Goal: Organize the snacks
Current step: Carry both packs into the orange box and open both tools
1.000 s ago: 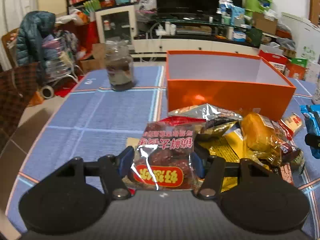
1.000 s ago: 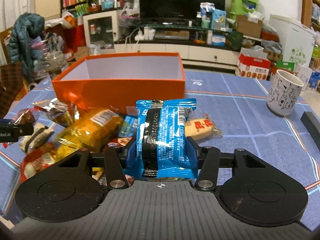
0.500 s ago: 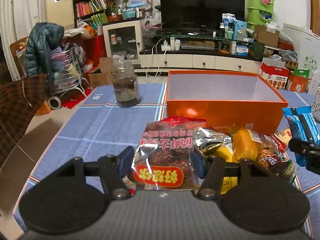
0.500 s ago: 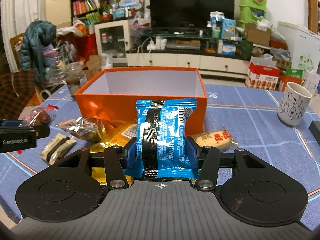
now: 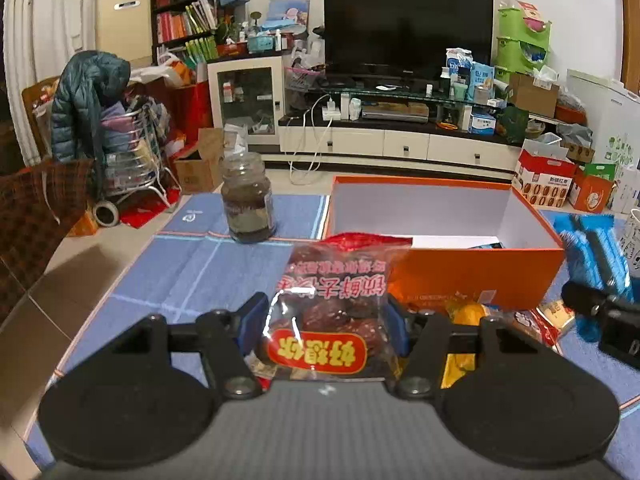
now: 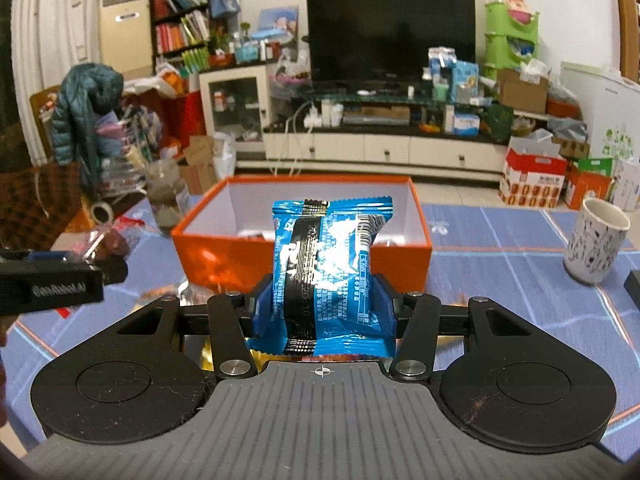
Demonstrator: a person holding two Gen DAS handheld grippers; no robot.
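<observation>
Left gripper (image 5: 326,320) clamped on a red date pack (image 5: 334,312), held upright above the counter (image 5: 192,264), just short of the orange box (image 5: 472,276). Right gripper (image 6: 322,312) clamped on a blue pack (image 6: 328,276), also upright, in front of the box's near wall (image 6: 224,256). Box open; a few items lie on its floor, too hidden to identify. Loose snacks (image 5: 468,312) lie on the counter between the grippers and the box. Jar (image 5: 248,200) stands left of the box. Mug (image 6: 596,242) stands right of it, well apart.
</observation>
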